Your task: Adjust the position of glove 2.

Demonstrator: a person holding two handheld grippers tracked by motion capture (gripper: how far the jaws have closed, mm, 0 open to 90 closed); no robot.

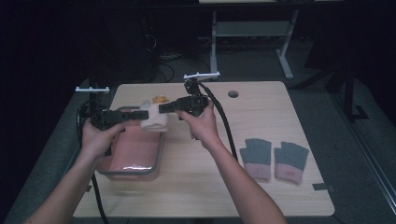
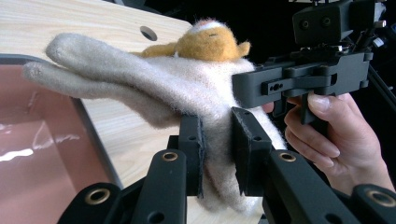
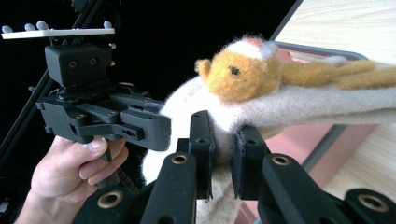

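Item: cream woolly glove [image 1: 153,119] with an orange animal figure [image 1: 159,99] on it, held in the air between both grippers, above the far right corner of the pink tray [image 1: 133,173].

Left gripper [image 1: 140,114]: jaws clamped on the glove's cuff end; the left gripper view [image 2: 217,151] shows the cloth pinched between the pads, glove fingers pointing away over the tray.

Right gripper [image 1: 164,108]: jaws clenched on the same glove from the opposite side; the right gripper view [image 3: 223,151] shows the fabric squeezed between its pads, the figure's face just above.

Tray: on the left part of the wooden table [image 1: 196,186], its left wall close to the table's left edge.

Open room: bare tabletop near and right of the tray, up to a pair of grey gloves with pink cuffs [image 1: 273,159] lying near the right edge. A round hole [image 1: 233,94] sits by the far edge.

View differences: the high view shows the grey pair and table edges; the gripper views show the pad contact and the figure's face.
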